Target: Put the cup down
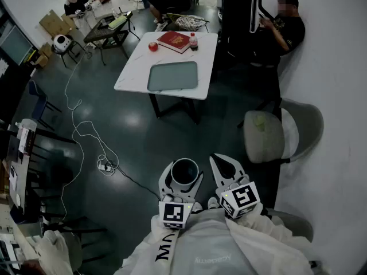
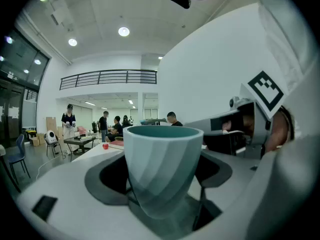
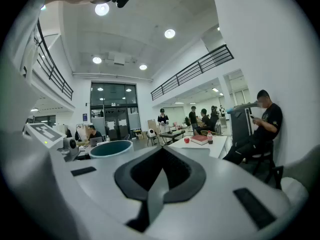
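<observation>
While clamped in left tongs [image 1: 183, 176], cup [image 2: 162, 164] empty.

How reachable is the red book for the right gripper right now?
Probably not. The right gripper sits close to the person's body, and a stretch of floor separates it from the white table holding the red book. Nothing stands between; it looks too far.
</observation>
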{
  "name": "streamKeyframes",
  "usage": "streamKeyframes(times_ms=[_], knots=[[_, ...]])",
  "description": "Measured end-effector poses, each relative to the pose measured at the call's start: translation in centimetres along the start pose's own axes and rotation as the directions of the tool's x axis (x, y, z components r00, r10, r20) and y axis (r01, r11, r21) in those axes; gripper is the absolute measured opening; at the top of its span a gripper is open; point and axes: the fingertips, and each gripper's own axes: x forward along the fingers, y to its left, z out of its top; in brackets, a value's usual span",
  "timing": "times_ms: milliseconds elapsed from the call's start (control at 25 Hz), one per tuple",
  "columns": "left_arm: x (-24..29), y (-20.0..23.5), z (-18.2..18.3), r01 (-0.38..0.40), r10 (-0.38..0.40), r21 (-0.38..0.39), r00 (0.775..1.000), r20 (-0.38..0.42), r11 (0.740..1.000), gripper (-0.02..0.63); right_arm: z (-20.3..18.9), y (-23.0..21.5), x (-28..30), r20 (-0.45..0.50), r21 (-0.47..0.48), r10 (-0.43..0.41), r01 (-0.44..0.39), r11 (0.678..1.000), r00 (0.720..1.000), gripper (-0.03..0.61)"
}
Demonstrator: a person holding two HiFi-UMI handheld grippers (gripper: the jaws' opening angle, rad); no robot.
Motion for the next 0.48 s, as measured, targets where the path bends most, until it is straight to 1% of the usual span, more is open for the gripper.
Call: streamKeyframes(times_ms=[120,480], knots=[[-0.9,-0.5,0.6,-0.001,0.001,0.003,1.0,0.006,1.0,0.397,0.0,1.1,-0.7,-0.002,-0.006,0.023,-0.023,1.0,1.0,0.005],[-2.1,-1.5,1.1,-0.016,0.016,0.007,1.0,0.008,1.0,0.397,-0.3,1.2,-2.1,-0.021,0.003,0.027,-0.027,1.0,0.999,0.005]])
